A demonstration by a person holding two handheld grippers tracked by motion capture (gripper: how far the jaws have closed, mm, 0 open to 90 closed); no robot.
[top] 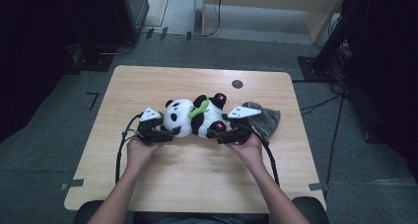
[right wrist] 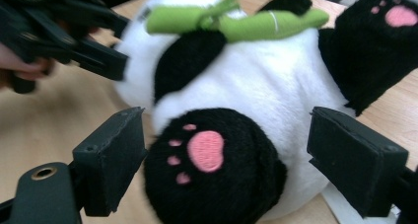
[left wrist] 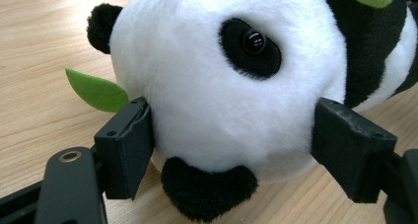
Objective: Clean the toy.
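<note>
Left gripper [top: 173,131] has its jaws clamped on the panda [top: 194,116] head, right gripper [top: 213,132] jaws spread around the foot, seemingly not pinching, at five o'clock; lifting remains.

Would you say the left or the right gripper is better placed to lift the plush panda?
Probably the left gripper: its fingers already press both sides of the panda's head. The right gripper merely straddles a foot, fingers apart.
</note>
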